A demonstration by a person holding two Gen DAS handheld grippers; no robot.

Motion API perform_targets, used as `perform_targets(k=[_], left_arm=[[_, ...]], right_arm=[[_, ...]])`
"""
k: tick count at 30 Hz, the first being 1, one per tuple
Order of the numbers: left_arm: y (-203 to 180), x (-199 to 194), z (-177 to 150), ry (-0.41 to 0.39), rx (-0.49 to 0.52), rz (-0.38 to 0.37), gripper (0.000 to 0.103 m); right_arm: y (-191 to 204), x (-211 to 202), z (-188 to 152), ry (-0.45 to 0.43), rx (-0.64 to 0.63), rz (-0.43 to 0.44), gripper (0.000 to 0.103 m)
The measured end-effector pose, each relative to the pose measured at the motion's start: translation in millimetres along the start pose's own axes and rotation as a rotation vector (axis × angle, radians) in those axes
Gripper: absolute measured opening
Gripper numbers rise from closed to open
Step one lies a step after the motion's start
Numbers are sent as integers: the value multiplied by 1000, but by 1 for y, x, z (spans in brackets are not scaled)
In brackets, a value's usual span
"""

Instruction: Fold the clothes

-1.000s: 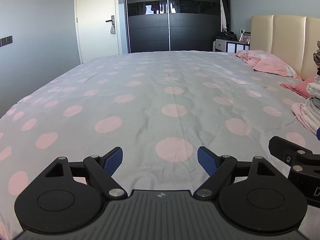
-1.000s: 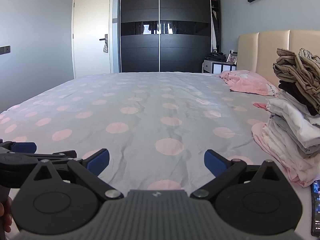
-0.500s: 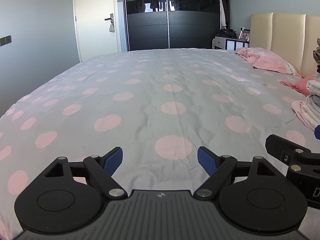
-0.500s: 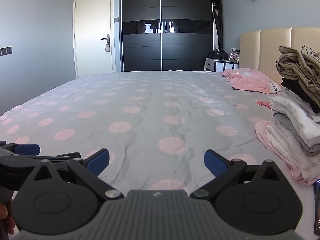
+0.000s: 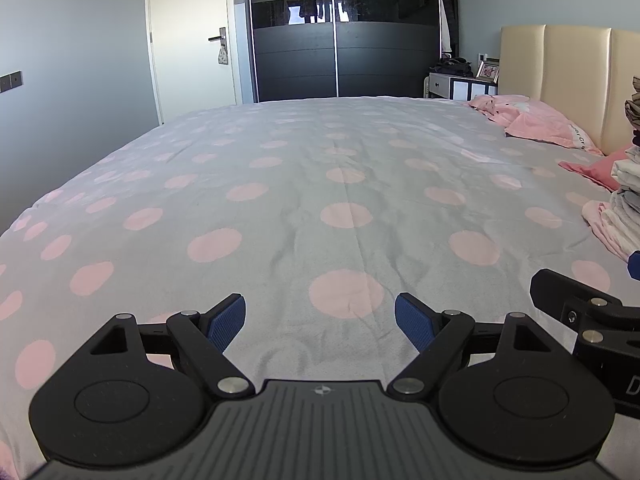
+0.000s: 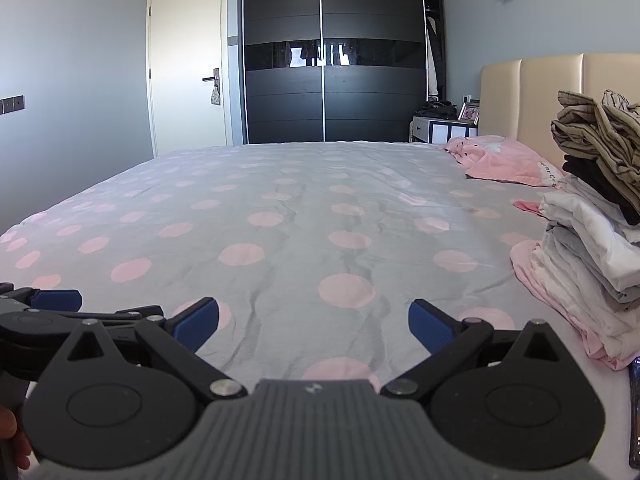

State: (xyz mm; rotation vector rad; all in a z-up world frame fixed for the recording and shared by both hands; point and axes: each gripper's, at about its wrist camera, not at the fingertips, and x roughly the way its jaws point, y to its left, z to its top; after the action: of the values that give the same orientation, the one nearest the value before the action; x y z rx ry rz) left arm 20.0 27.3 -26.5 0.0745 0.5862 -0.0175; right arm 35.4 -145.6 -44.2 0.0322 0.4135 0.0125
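Note:
A stack of clothes [image 6: 588, 248] stands at the right on the bed, with olive and black pieces on top, white and grey ones below and a pink one at the bottom. Its edge shows in the left wrist view [image 5: 624, 204]. My left gripper [image 5: 320, 322] is open and empty, low over the grey sheet with pink dots [image 5: 320, 184]. My right gripper [image 6: 314, 322] is open and empty, to the left of the stack. Each gripper shows at the edge of the other's view.
A pink pillow [image 6: 504, 162] lies by the beige headboard [image 6: 532, 92]. A dark wardrobe [image 6: 332, 52], a white door [image 6: 188, 64] and a nightstand [image 6: 440, 128] stand beyond the bed. A dark phone-like object [image 6: 634, 412] lies at the right edge.
Both grippers have shifted slightly; the view has tilted a little. Both stay open and empty.

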Motion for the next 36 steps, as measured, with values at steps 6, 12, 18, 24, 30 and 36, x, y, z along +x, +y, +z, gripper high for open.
perform_targets(k=[6, 12, 18, 24, 30, 36], left_arm=[[-1, 0, 1, 4, 2, -3, 82], [-2, -4, 2, -14, -6, 20, 82], [-3, -5, 1, -23, -9, 28, 82], [-2, -6, 1, -26, -10, 27, 82], [-2, -6, 2, -28, -13, 26, 82], [-1, -7, 3, -23, -9, 22, 82]], right_arm=[[-1, 0, 0, -1, 2, 3, 102], [0, -1, 0, -2, 0, 15, 102], [0, -2, -1, -2, 0, 18, 102], [-1, -3, -1, -5, 1, 18, 102], [0, -4, -1, -7, 2, 16, 102], [0, -4, -1, -5, 6, 15, 102]])
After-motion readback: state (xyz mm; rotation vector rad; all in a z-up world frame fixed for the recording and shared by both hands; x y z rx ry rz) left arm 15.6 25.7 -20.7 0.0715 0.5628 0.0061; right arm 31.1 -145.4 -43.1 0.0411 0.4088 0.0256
